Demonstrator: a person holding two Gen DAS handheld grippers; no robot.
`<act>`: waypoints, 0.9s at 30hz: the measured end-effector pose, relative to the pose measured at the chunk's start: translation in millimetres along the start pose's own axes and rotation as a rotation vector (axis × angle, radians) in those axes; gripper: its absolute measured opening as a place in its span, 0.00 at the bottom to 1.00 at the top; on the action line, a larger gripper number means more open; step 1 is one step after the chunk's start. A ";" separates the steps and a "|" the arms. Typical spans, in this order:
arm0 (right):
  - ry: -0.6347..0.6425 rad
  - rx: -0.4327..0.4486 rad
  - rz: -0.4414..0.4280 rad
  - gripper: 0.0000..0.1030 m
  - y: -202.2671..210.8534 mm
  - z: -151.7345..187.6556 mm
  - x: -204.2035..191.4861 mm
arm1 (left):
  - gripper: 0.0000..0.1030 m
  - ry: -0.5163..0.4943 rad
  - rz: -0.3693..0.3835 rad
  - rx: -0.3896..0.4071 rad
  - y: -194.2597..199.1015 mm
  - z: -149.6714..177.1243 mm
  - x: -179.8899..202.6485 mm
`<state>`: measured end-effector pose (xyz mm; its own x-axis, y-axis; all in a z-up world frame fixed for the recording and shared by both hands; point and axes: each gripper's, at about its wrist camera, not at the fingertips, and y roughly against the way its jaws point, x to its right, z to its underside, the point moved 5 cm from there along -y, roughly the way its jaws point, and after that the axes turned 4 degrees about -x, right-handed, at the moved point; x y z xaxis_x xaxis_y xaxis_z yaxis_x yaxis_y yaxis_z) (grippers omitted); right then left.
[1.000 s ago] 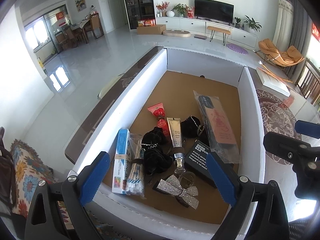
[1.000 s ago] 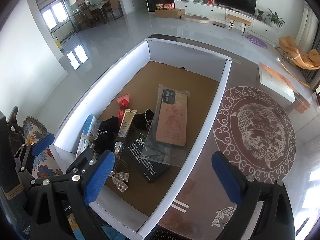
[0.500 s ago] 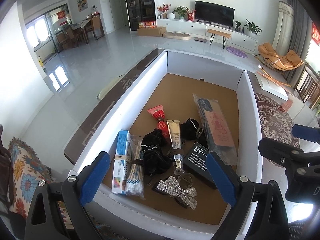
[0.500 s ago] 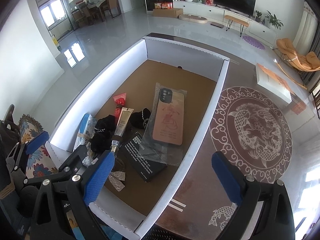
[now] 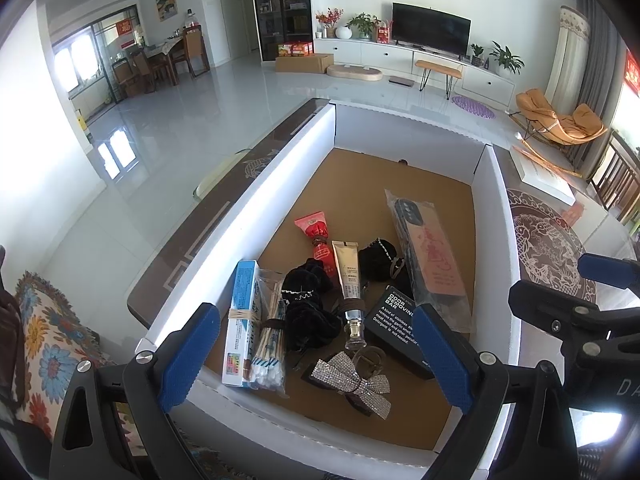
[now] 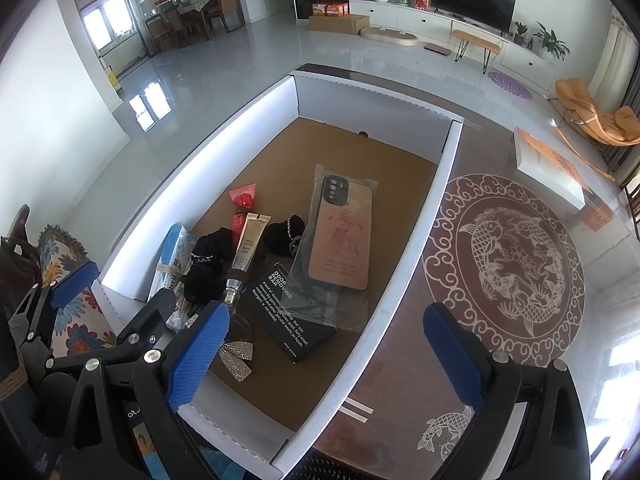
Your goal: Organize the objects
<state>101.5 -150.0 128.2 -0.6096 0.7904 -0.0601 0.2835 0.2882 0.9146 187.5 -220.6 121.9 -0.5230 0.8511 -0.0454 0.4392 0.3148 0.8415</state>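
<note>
Since a second ago both views have drifted slightly; contents unshifted. Left gripper point(image 5: 316, 360): jaws wide, empty, above the near end of the white box point(image 5: 256, 184). Right gripper point(image 6: 324, 354): wide, empty, over the box's right wall. Inside, clustered near: blue carton point(image 5: 240, 328) beside cotton swabs point(image 5: 270, 344), black scrunchies point(image 5: 308, 304), gold tube point(image 5: 348, 276), red tube point(image 5: 318, 240), black soap box point(image 6: 286, 316), bagged phone case point(image 6: 342, 240), rhinestone bow point(image 5: 356, 380).

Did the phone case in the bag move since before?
No. The phone case still overlaps the black box the same way; only the cameras shifted.
</note>
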 end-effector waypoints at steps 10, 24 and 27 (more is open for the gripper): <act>-0.001 -0.001 -0.002 0.95 1.0 -1.5 0.1 | 0.95 0.010 0.004 -0.003 0.7 -2.6 -0.5; 0.006 -0.002 -0.004 0.95 3.3 -4.2 -2.1 | 0.95 0.015 0.009 -0.003 -0.5 -3.9 -1.3; 0.007 -0.001 -0.003 0.95 3.6 -4.1 -2.1 | 0.95 0.016 0.008 -0.003 -0.4 -3.9 -1.3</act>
<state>100.8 -152.8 133.3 -0.6155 0.7858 -0.0604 0.2807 0.2903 0.9148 185.2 -223.5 123.7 -0.5310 0.8468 -0.0304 0.4409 0.3067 0.8436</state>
